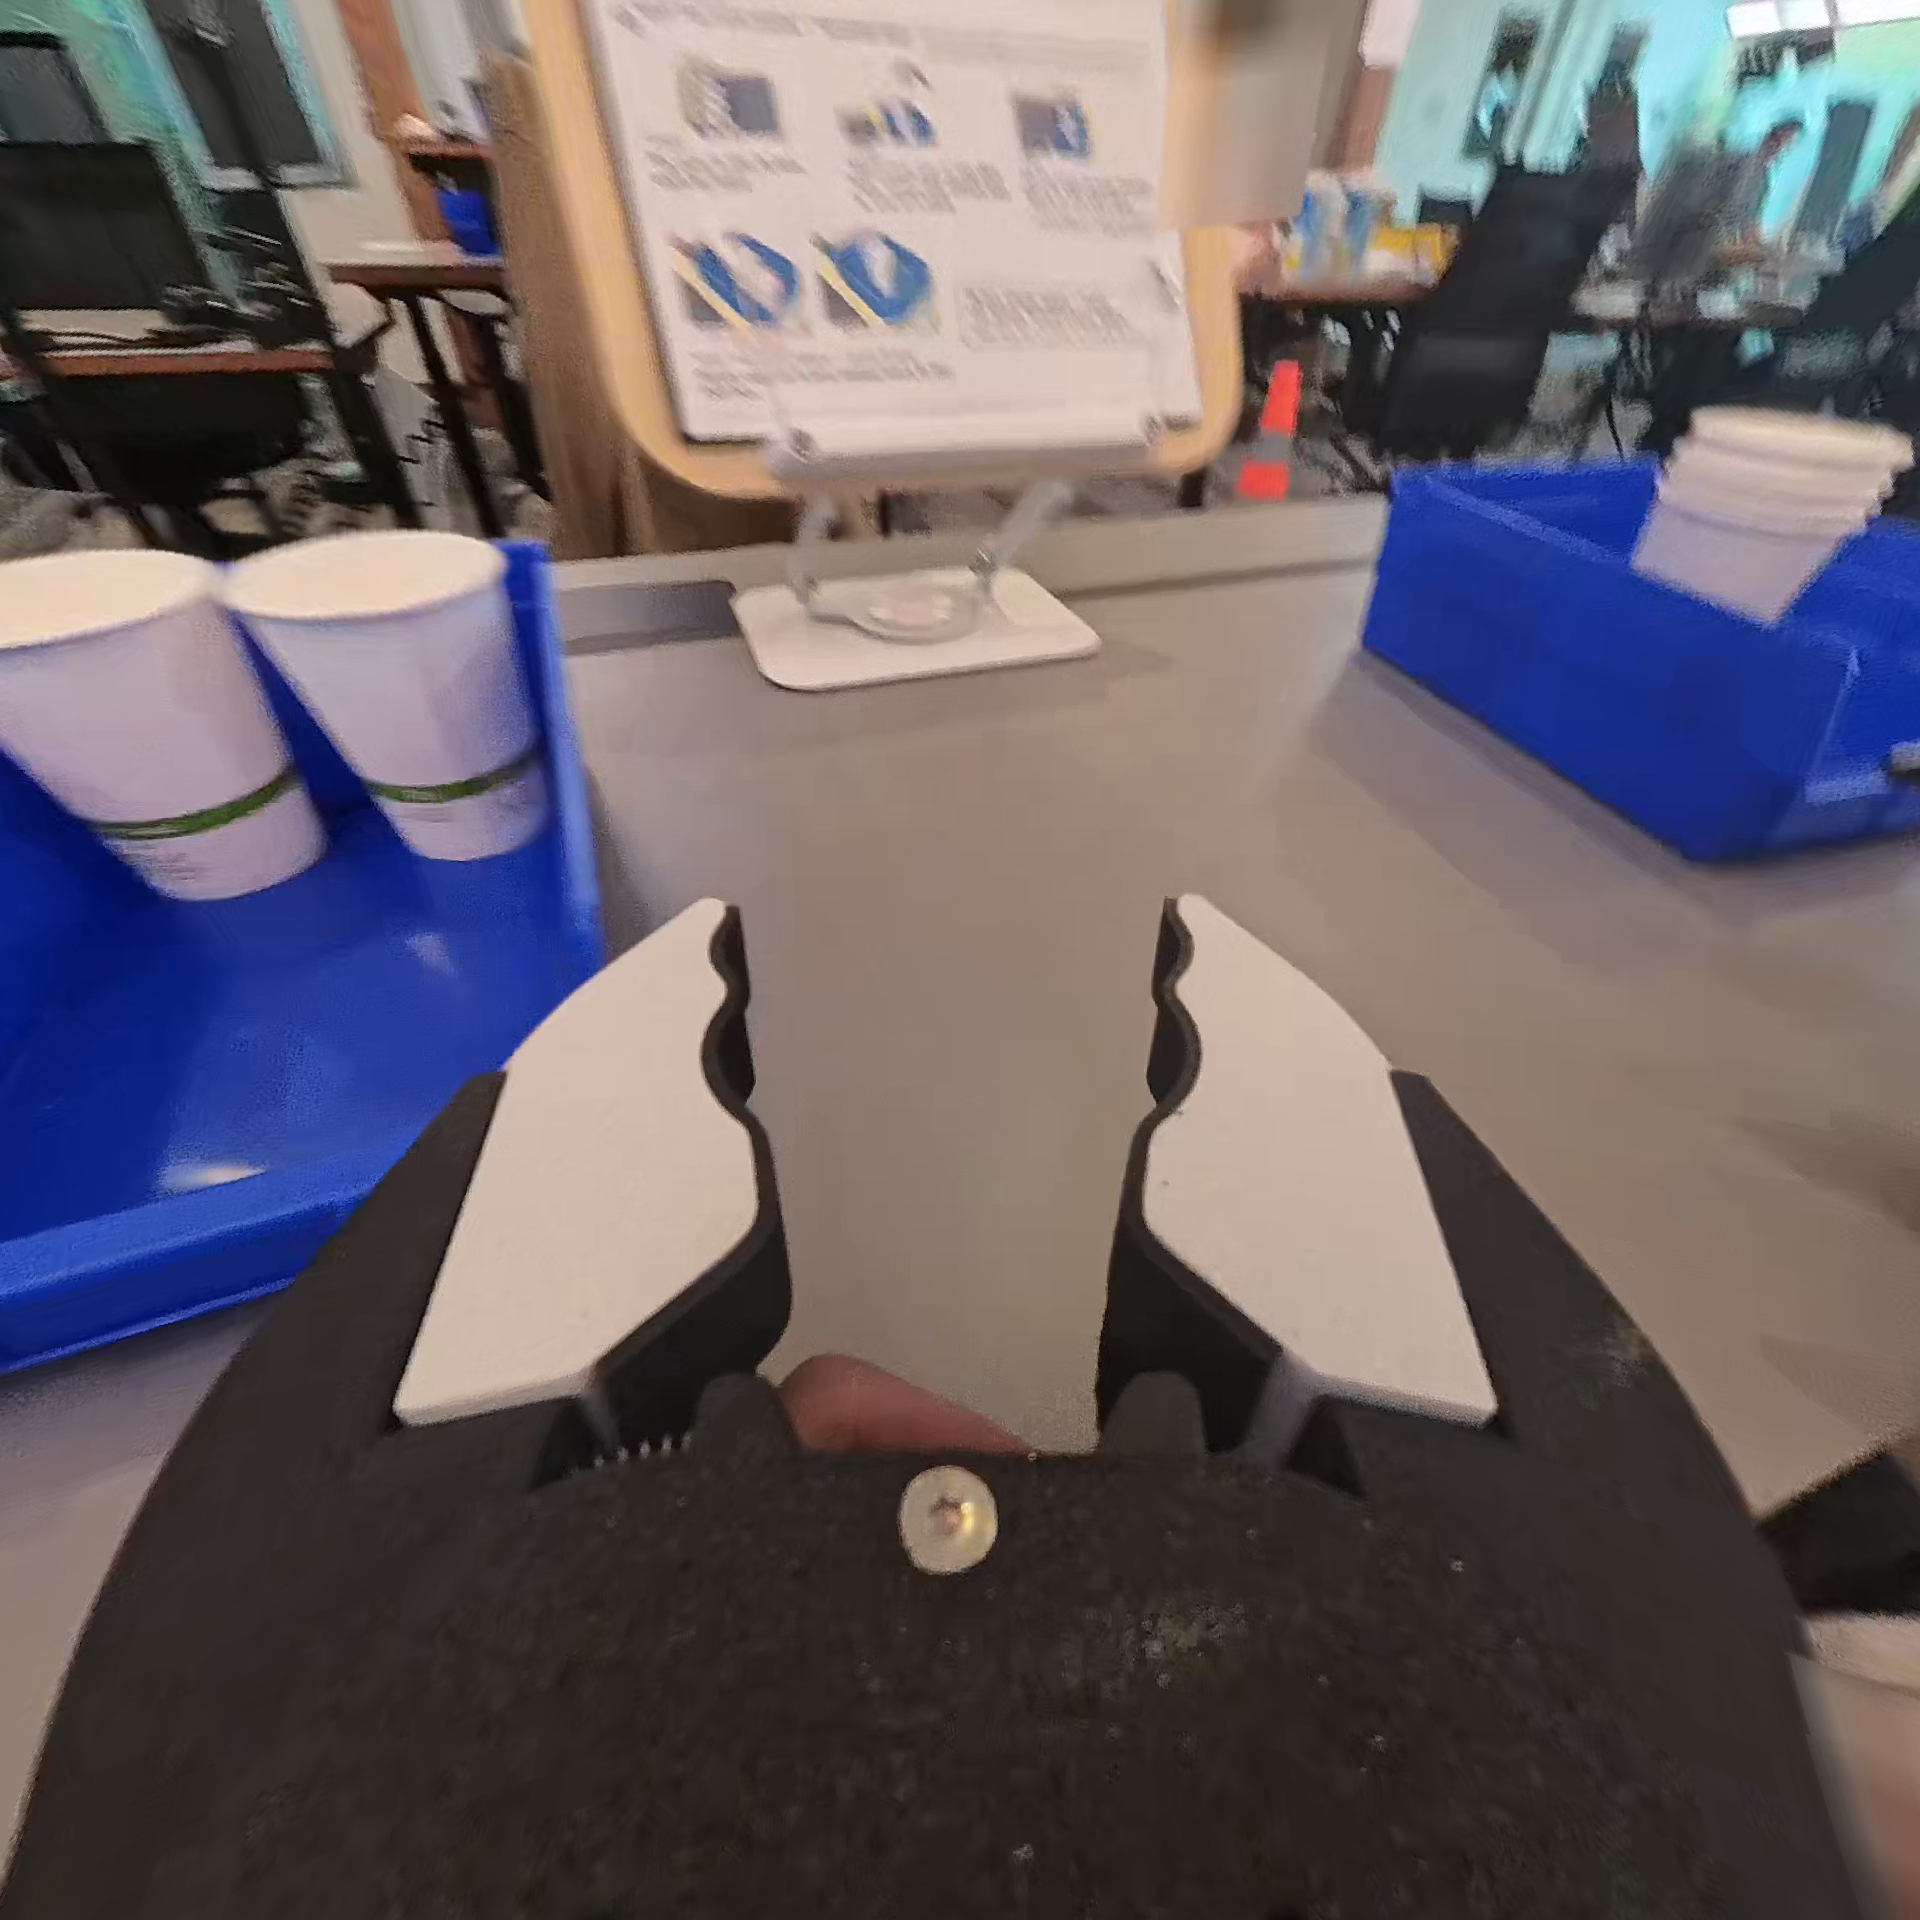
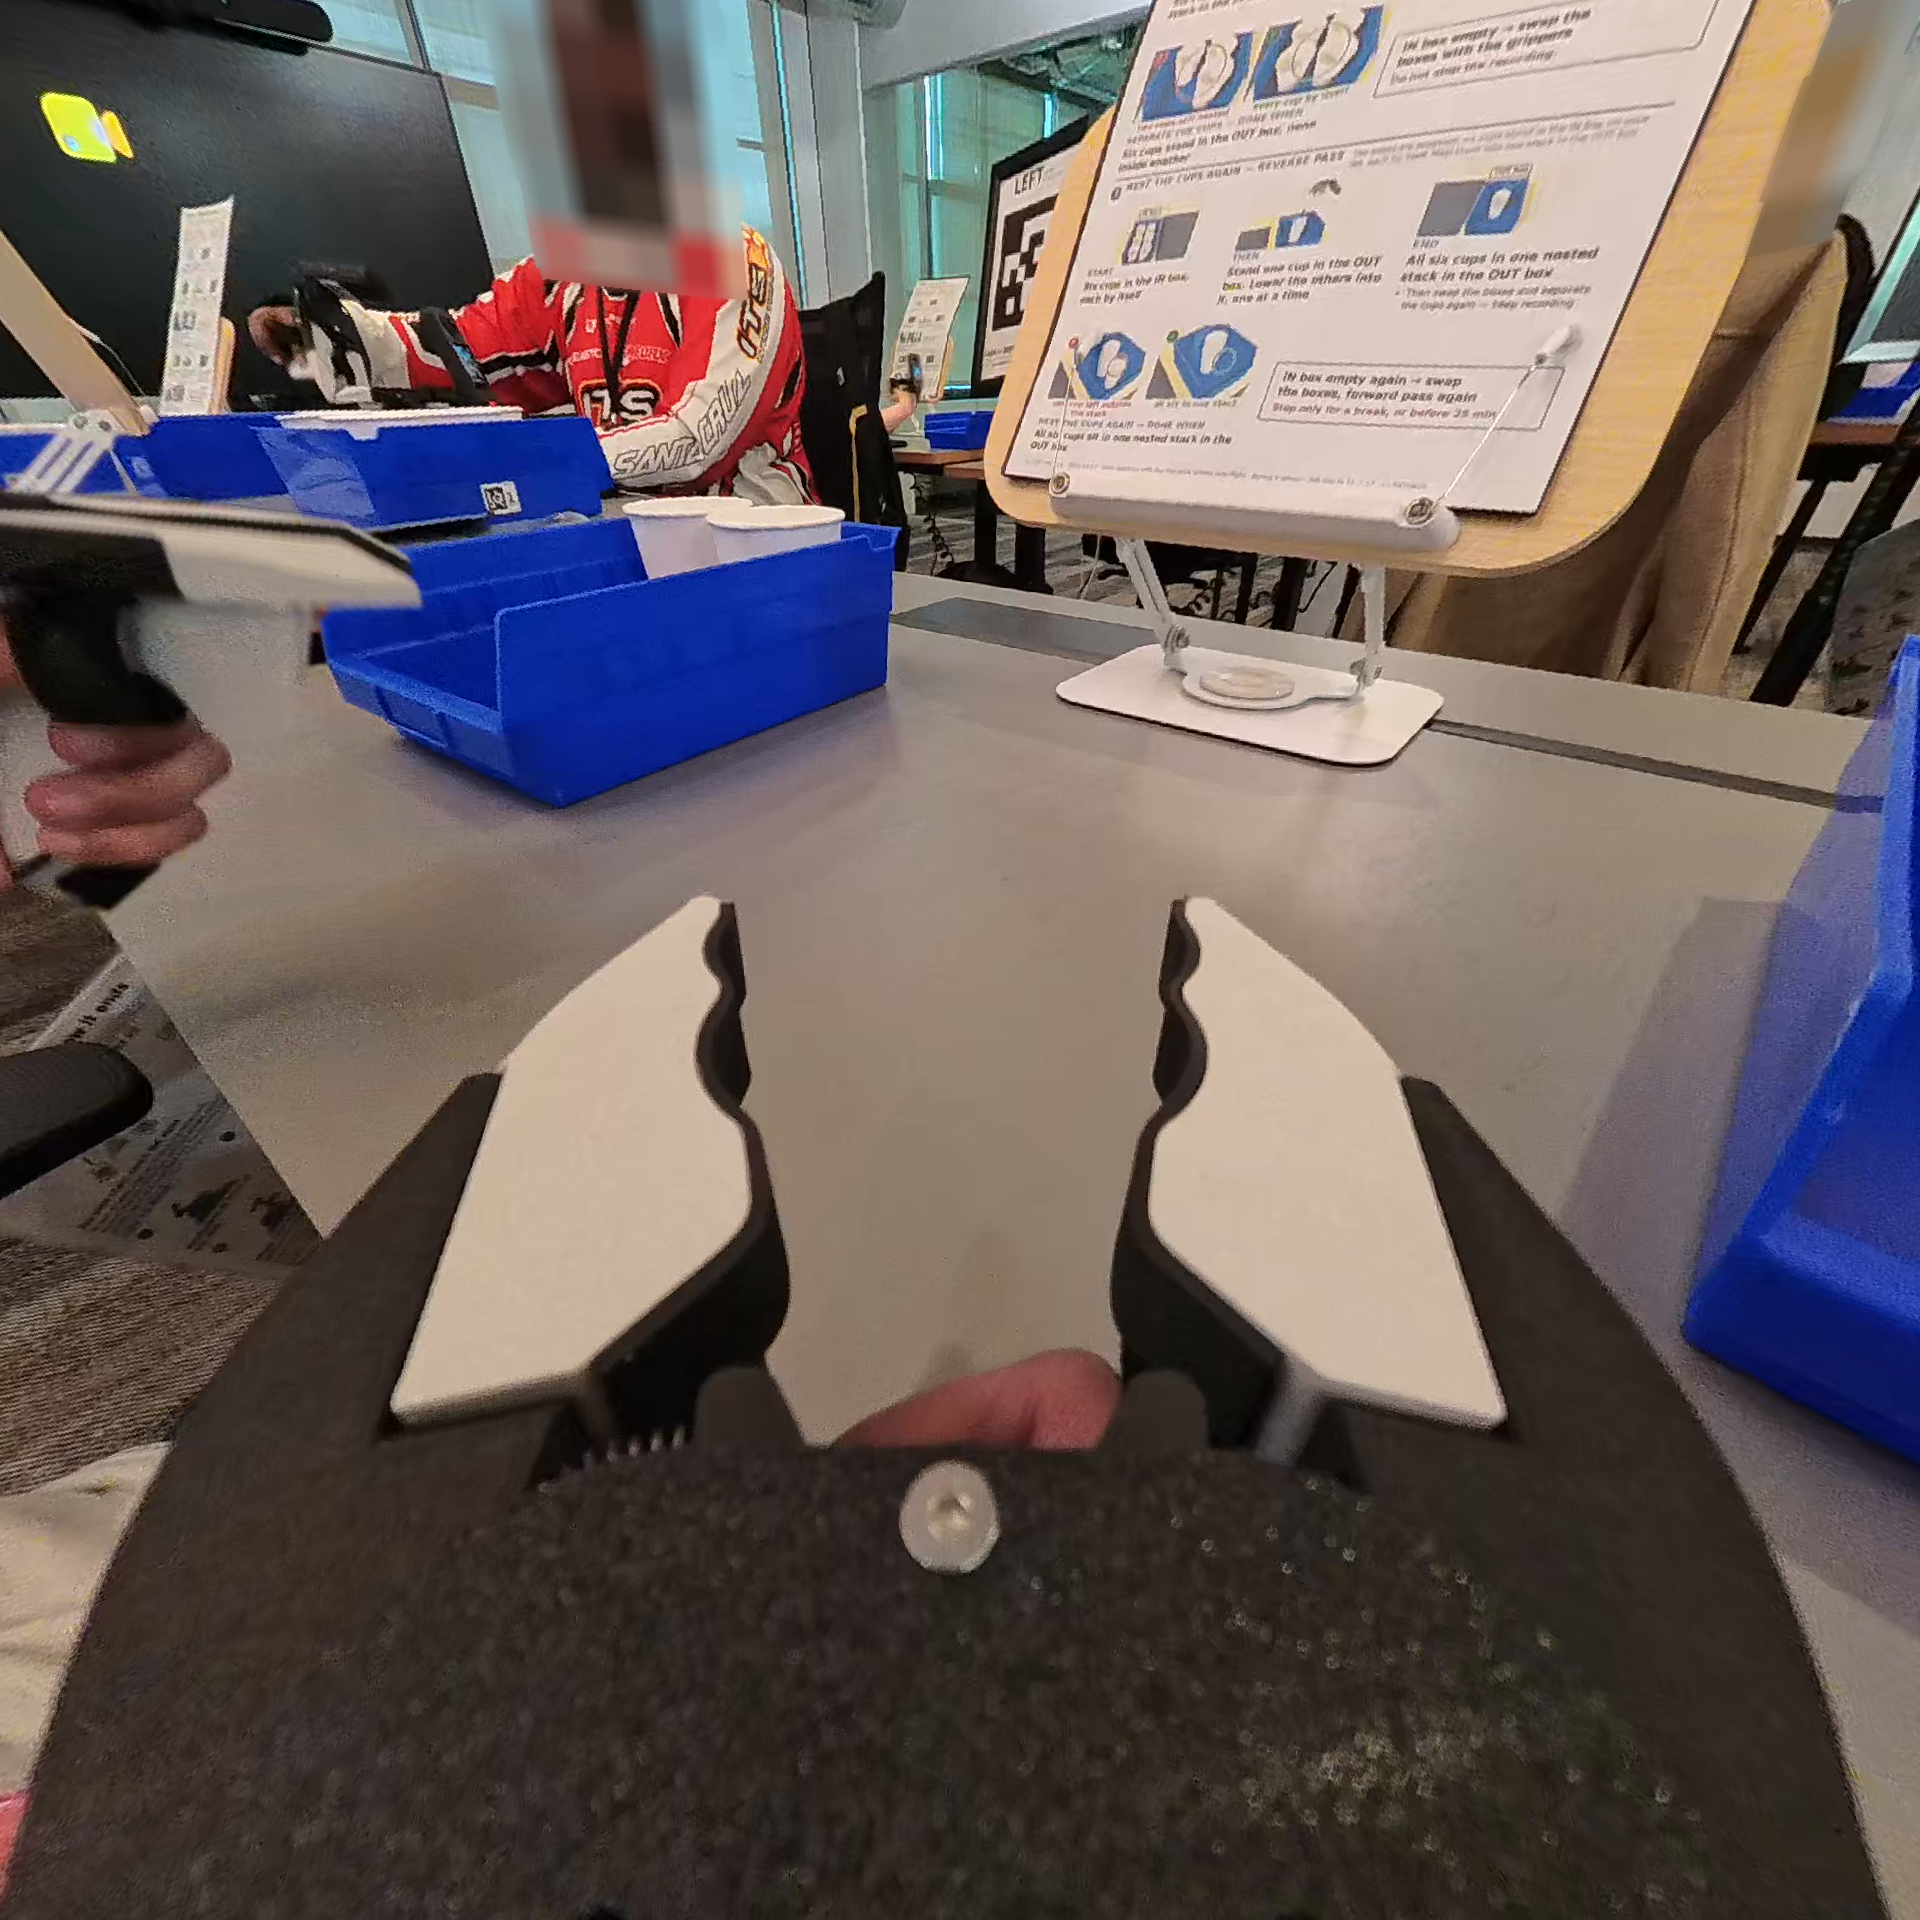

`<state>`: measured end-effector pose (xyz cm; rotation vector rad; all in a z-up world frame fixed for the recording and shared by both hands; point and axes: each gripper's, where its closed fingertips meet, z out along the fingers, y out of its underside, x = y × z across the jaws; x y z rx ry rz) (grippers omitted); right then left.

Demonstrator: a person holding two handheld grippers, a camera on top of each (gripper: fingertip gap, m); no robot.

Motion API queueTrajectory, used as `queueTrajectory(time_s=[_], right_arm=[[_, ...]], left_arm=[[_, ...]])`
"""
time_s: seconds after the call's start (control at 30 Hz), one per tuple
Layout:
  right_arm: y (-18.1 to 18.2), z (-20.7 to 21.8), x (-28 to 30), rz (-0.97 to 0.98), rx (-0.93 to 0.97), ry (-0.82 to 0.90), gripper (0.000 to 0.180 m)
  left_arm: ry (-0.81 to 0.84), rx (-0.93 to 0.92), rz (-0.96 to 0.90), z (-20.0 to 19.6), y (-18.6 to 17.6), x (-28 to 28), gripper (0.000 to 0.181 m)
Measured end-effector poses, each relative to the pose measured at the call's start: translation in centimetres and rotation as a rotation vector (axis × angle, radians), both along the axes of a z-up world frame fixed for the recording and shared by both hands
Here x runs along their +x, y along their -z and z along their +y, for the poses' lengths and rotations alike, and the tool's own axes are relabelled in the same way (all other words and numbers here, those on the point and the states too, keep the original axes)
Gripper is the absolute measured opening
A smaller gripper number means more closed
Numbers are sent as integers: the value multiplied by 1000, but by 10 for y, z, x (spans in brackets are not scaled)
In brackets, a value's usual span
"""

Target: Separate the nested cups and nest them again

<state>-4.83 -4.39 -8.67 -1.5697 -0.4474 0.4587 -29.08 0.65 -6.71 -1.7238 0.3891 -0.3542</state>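
Cups (image 1: 384,686) of white paper are split between two blue bins. Two single cups stand upright side by side, rims touching, at the far right corner of the left bin (image 1: 312,1091); each has a thin green band low on its wall with small print beneath, too blurred to read. A nested stack (image 1: 1756,509) sits tilted in the right bin (image 1: 1579,665); several rims show one above another, though the exact count cannot be told. In the right wrist view the two cups (image 2: 727,530) peek above the wall of that left bin (image 2: 623,665), and only an edge of the other bin (image 2: 1829,1195) shows at the right.

Both tools are empty. The left gripper (image 1: 956,925) hovers over bare grey table (image 1: 987,831) between the bins, its jaws spread wide with nothing between them and touching nothing. The right gripper (image 2: 951,925) stands the same way, wide apart over the table, gripping nothing. The left gripper (image 2: 208,561) also appears from the side at the left edge of the right wrist view, with a hand (image 2: 114,790) around its handle.

One instruction sheet (image 1: 894,208) with small pictures and printed text rests on a wooden board on a white stand (image 1: 914,623) at the table's far side. Behind the left bin, further blue bins and a person in a red and white jersey (image 2: 665,384) sit at another table.
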Motion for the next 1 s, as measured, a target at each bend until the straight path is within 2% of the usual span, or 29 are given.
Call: queueTrajectory(time_s=[0.1, 0.17, 0.37, 0.5, 0.67, 0.8, 1.0], right_arm=[[1, 1, 1, 50, -36, -20, 76], [3, 2, 1, 88, -70, -41, 76], [3, 2, 1, 111, -99, -59, 74], [2, 2, 4, 93, -90, -51, 73], [6, 1, 2, 102, -112, -70, 72], [10, 1, -1, 90, -124, -81, 71], [13, -1, -7, 87, -140, -101, 69]], left_arm=[[-89, 21, -99, 22, -32, -47, 75], [-123, -10, -116, 55, -42, -73, 78], [-192, -178, -10, 180, -10, -103, 87], [-281, -229, 29, 232, 12, -110, 86], [-368, -255, 80, 266, 32, -114, 89], [-422, -184, 139, 281, 32, -115, 90], [-407, -159, 201, 297, 35, -110, 88]])
